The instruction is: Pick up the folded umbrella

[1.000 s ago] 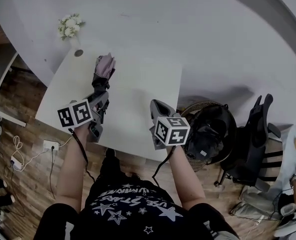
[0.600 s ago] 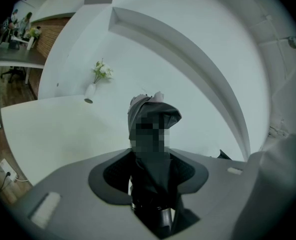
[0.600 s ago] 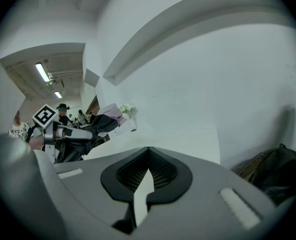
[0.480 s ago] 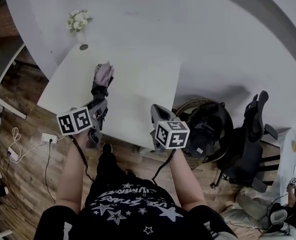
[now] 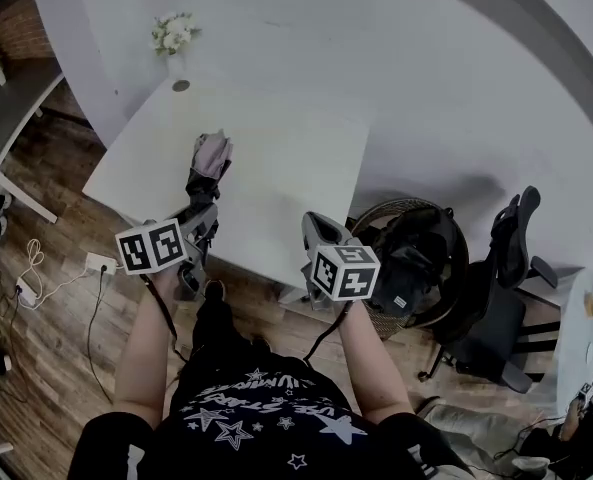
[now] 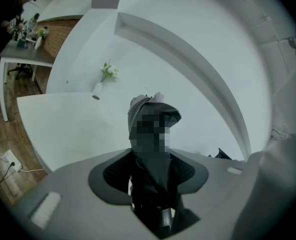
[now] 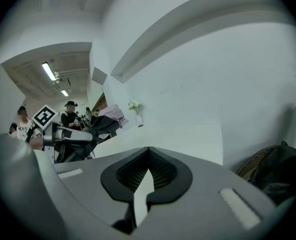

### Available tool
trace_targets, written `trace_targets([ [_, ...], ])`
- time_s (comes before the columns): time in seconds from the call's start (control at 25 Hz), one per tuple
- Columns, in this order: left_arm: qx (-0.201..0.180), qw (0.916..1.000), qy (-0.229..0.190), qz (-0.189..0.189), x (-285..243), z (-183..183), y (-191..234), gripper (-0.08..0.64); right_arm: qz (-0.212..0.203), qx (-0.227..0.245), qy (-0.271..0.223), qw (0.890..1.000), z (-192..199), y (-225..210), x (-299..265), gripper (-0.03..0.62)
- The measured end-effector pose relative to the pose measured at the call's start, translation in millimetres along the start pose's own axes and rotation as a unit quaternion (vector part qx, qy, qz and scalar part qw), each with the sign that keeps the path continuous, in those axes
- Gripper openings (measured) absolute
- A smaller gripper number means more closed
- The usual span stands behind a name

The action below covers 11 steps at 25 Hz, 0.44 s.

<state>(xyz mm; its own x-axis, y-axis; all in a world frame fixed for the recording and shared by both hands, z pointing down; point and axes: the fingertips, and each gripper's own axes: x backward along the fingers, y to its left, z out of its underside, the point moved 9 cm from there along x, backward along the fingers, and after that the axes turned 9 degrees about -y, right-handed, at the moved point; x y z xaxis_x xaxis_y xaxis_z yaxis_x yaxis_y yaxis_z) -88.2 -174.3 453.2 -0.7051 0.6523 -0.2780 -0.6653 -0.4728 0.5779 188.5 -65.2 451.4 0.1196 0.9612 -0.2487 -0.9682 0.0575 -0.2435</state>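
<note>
Two grippers are hanging at the near edge of the white table (image 5: 276,158), which is stretching away ahead of both. Office chair (image 5: 496,288) is sitting well off to the right of the right gripper (image 5: 321,230), with a dark bag in a round basket (image 5: 416,258) lying between chair and gripper. Left gripper (image 5: 204,213) is clamping the folded umbrella (image 5: 210,156) by its dark lower part. The paler end is sticking out forward past the jaws, over the tabletop and looking clear of it. Right gripper is carrying nothing, pads pressing together at the tips. Vase of white flowers (image 5: 176,38) is standing far ahead of the left gripper, by the table's far corner.
</note>
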Motion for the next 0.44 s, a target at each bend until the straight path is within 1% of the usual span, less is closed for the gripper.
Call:
trace_targets([
  [0.16, 0.003, 1.0000, -0.004, 0.000, 5.3, 4.6, -4.2, 0.202, -0.004, 0.001, 0.003, 1.000, 2.9, 0.2, 2.5, 0.015],
  [0.44, 0.003, 1.0000, 0.002, 0.003, 8.2, 14.5, -8.3, 0.202, -0.009, 0.001, 0.007, 1.000, 7.1, -1.3, 5.0, 0.017],
])
